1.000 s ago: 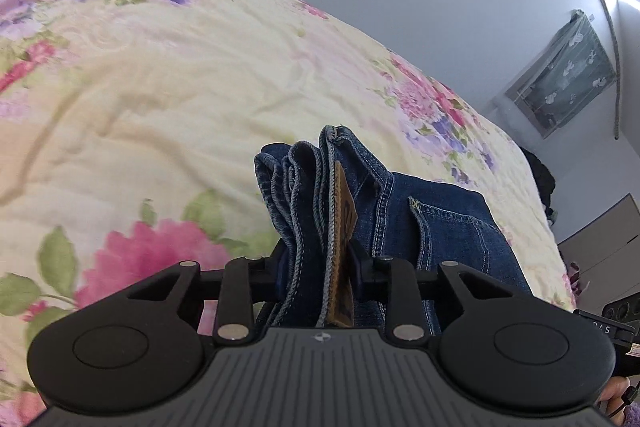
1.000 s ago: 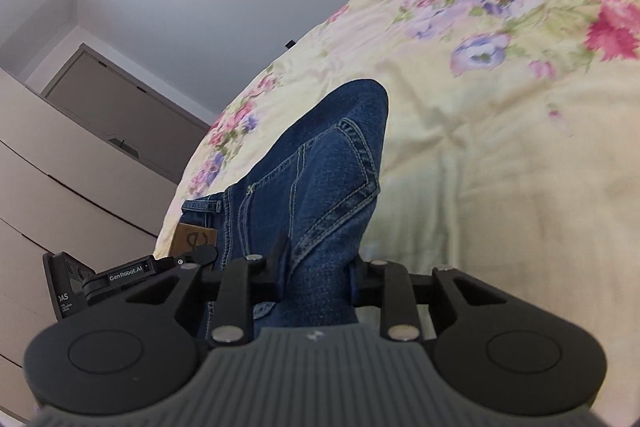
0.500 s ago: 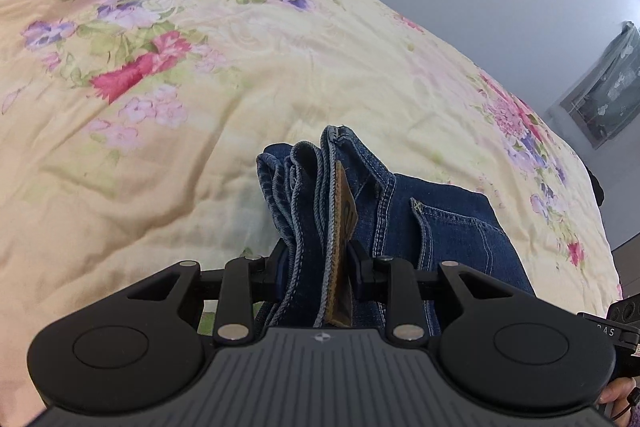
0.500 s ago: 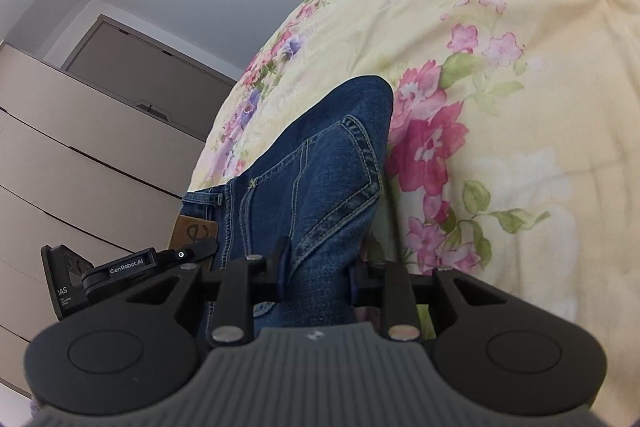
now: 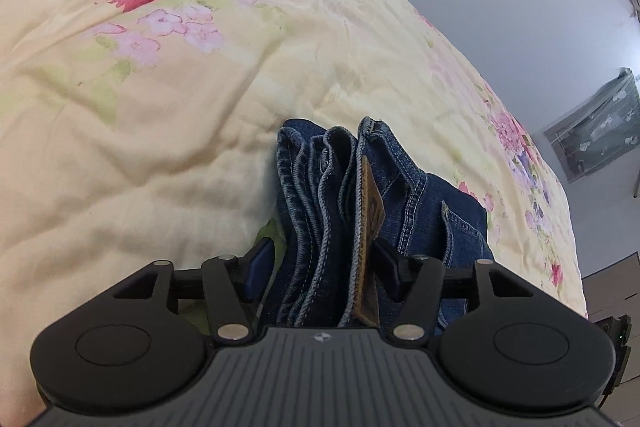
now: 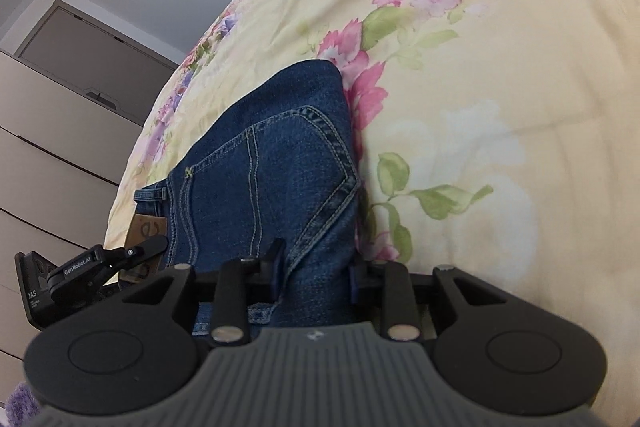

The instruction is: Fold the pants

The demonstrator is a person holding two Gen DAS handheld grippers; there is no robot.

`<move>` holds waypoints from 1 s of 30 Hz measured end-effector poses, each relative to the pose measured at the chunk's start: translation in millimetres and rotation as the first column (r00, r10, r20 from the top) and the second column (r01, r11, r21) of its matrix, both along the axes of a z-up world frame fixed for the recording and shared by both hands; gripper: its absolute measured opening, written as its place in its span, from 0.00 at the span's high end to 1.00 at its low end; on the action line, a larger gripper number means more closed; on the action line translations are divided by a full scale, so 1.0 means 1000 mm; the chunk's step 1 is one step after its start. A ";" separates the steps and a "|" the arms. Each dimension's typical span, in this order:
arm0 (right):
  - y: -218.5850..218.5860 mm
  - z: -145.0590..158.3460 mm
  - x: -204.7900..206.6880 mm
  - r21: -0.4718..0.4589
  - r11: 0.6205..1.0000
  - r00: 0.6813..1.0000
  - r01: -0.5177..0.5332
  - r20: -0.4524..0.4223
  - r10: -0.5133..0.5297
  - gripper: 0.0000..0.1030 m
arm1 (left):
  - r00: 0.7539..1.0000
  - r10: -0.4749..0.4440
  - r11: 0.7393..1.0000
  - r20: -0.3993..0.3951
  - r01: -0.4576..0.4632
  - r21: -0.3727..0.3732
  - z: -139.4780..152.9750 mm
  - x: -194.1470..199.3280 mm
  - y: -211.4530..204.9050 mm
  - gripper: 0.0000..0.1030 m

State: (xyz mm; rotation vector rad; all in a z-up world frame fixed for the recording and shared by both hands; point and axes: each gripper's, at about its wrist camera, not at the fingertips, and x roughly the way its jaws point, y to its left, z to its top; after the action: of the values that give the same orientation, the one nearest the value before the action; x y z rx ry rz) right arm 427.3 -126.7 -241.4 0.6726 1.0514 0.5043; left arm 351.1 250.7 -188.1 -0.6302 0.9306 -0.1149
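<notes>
Two grippers are at work on one pair of jeans (image 5: 340, 211), which lies folded on your flowered yellow bedspread (image 5: 168, 131). Start at the left: your left gripper (image 5: 320, 267) has just been spreading its jaws, and they now stand wide. The stacked denim edges, waistband and brown leather patch (image 5: 370, 211) still sit between the two fingers. The left finger (image 5: 260, 263) has a visible gap to the cloth. The right finger sits just beside the patch, and you cannot tell whether it touches. So the bundle is between the jaws but not squeezed.

Move to the right: your right gripper (image 6: 316, 267) stays narrow, its two dark pads pinched on a fold of the jeans just below the one back pocket (image 6: 280, 167) in sight. The denim runs up and away from that grip, flat on the bedspread, with its far corner against a pink flower.

At the left edge of the right wrist view you see the other gripper's black body beside the leather patch, and pale drawer fronts (image 6: 48, 131) behind the bed.
</notes>
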 end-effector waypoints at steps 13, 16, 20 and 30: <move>0.009 0.080 -0.025 -0.310 0.951 0.990 -0.019 0.124 0.060 0.53 | 0.995 0.001 0.953 0.097 -0.030 0.302 0.108 -0.051 -0.014 0.36; 0.004 0.113 -0.051 -0.316 0.949 0.978 -0.022 0.190 0.086 0.48 | 0.989 -0.016 0.927 0.149 -0.041 0.374 0.146 -0.070 -0.018 0.36; 0.003 0.157 -0.090 -0.347 0.937 0.945 -0.038 0.292 0.146 0.43 | 0.981 -0.047 0.883 0.190 -0.048 0.468 0.192 -0.099 -0.022 0.36; 0.021 0.232 -0.197 -0.454 0.891 0.834 0.018 0.498 0.237 0.30 | 0.952 -0.114 0.754 0.284 -0.103 0.649 0.271 -0.190 -0.028 0.33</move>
State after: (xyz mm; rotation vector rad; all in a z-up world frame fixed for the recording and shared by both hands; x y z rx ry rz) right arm 230.7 -106.1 -9.6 0.0376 0.6240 0.4949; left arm 161.4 222.5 83.3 0.0612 0.6026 0.1132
